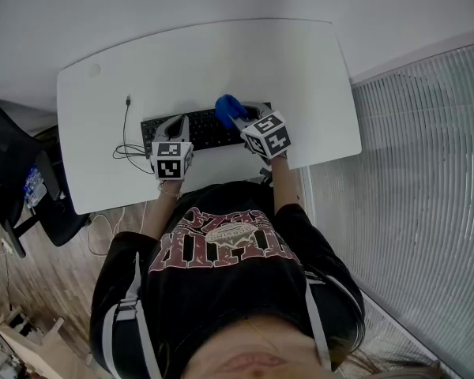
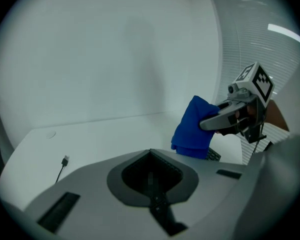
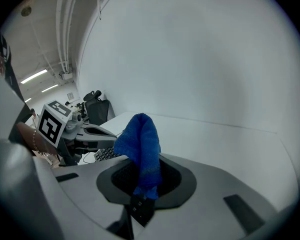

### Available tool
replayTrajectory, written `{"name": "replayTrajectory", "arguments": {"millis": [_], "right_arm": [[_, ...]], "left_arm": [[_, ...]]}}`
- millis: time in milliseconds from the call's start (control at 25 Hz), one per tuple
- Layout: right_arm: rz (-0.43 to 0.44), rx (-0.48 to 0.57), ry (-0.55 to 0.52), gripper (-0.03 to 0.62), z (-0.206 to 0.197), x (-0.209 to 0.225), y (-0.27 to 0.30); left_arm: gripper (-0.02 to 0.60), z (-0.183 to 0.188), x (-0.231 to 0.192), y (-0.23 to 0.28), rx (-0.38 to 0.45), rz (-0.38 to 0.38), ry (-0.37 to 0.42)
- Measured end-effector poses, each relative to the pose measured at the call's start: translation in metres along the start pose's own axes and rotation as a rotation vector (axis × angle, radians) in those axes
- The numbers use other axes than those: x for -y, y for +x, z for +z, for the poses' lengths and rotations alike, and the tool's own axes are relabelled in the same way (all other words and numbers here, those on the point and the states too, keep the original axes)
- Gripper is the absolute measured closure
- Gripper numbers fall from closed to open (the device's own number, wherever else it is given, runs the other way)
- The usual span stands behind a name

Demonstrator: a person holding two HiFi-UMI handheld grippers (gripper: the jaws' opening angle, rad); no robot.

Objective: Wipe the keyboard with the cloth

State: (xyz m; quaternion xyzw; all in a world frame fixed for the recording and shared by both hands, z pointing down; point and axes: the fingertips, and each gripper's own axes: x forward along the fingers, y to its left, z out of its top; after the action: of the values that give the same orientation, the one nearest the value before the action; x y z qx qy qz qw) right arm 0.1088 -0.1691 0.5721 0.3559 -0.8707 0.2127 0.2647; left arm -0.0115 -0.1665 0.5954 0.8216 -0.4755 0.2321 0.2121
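A black keyboard [image 1: 201,129] lies near the front of the white desk [image 1: 300,61]. My right gripper [image 1: 235,118] is shut on a blue cloth [image 1: 227,106], held over the keyboard's right half. In the right gripper view the cloth [image 3: 140,146] stands up in a fold out of the pinched jaws of the right gripper [image 3: 144,183]. My left gripper [image 1: 178,125] is over the keyboard's left part, jaws together with nothing between them. From the left gripper view, the left gripper [image 2: 151,158] faces the cloth [image 2: 191,130] and a corner of the keyboard [image 2: 213,155].
A thin black cable [image 1: 126,129] with a loose plug runs across the desk left of the keyboard. A dark office chair [image 1: 16,172] stands at the desk's left end. Ribbed grey flooring [image 1: 411,180] lies to the right, and a white wall rises behind the desk.
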Motion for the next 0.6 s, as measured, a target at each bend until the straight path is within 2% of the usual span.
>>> {"name": "replayTrajectory", "arguments": {"millis": [320, 600], "right_arm": [[0.029, 0.049, -0.06, 0.53, 0.037, -0.021, 0.01], [0.033, 0.114, -0.108, 0.53, 0.071, -0.031, 0.005]], "left_arm": [[0.549, 0.042, 0.009, -0.006, 0.086, -0.032, 0.017], [0.548, 0.078, 0.013, -0.016, 0.166, -0.042, 0.002]]}}
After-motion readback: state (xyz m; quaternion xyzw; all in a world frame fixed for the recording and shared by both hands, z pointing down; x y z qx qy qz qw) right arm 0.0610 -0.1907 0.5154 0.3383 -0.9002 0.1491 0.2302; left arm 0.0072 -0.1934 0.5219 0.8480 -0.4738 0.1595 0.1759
